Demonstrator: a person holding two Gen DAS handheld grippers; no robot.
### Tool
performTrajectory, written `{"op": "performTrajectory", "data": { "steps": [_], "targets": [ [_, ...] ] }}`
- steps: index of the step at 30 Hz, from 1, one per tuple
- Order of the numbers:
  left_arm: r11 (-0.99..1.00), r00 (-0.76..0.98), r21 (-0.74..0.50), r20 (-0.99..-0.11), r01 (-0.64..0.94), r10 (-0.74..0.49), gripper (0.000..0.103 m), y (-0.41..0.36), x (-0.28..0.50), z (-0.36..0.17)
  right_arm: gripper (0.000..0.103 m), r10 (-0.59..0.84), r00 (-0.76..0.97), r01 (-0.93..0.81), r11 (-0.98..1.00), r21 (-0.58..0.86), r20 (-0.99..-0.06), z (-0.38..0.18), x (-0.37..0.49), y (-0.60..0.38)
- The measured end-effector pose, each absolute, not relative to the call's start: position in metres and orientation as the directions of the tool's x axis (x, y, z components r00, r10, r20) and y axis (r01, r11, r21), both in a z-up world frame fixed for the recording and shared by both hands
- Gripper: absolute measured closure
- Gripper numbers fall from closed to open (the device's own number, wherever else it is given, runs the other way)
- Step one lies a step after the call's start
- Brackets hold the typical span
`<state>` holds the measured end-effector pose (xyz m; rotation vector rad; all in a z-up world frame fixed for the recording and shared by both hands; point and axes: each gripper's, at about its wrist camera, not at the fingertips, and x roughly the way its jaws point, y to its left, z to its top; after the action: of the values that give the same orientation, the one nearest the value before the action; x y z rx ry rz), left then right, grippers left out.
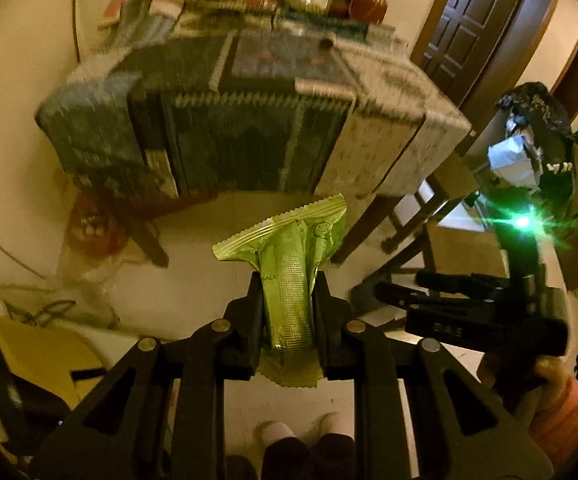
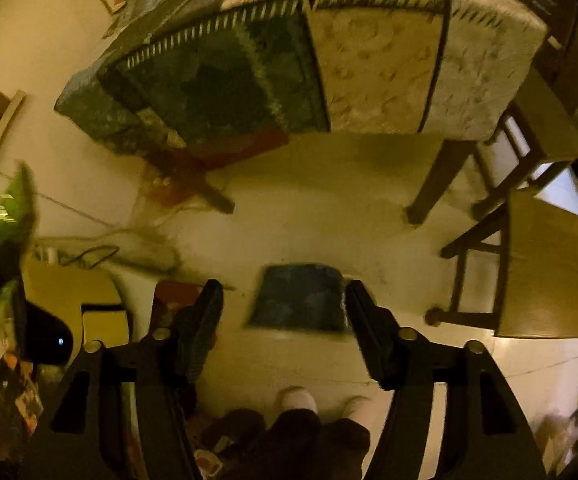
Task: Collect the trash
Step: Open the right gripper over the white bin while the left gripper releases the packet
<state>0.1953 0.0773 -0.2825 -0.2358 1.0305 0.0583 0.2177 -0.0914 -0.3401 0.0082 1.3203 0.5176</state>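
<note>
Wrapper (image 1: 289,268), green and crinkled, sat pinched between the narrow-set fingers (image 1: 254,320) of the left gripper (image 1: 287,284), its flared top sticking out past the tips, above bare floor (image 1: 209,216). Right gripper (image 2: 285,292) stood wide apart with nothing between its two fingers (image 2: 205,320); a dark mat (image 2: 299,296) lay on the floor beyond them. One cloth-draped table (image 1: 249,140) overhung the floor ahead, its two legs (image 2: 429,184) bounding open floor beneath. Two chairs (image 2: 545,264) stood by the table's right corner.
</note>
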Motion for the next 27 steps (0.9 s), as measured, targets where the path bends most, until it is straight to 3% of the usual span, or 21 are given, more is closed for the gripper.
{"op": "performTrajectory", "data": {
  "steps": [15, 27],
  "targets": [
    [0.950, 0.296, -0.236, -0.940, -0.203, -0.170, 0.082, 0.019, 0.226, -0.464, 0.035, 0.278, 0.152, -0.332, 0.918, 0.216, -0.949, -0.416, 0.216, -0.150],
    [0.945, 0.125, -0.250, -0.966, -0.212, -0.228, 0.076, -0.025, 0.261, -0.632, 0.035, 0.301, 0.172, -0.350, 0.909, 0.227, -0.938, -0.490, 0.227, -0.175]
  ]
}}
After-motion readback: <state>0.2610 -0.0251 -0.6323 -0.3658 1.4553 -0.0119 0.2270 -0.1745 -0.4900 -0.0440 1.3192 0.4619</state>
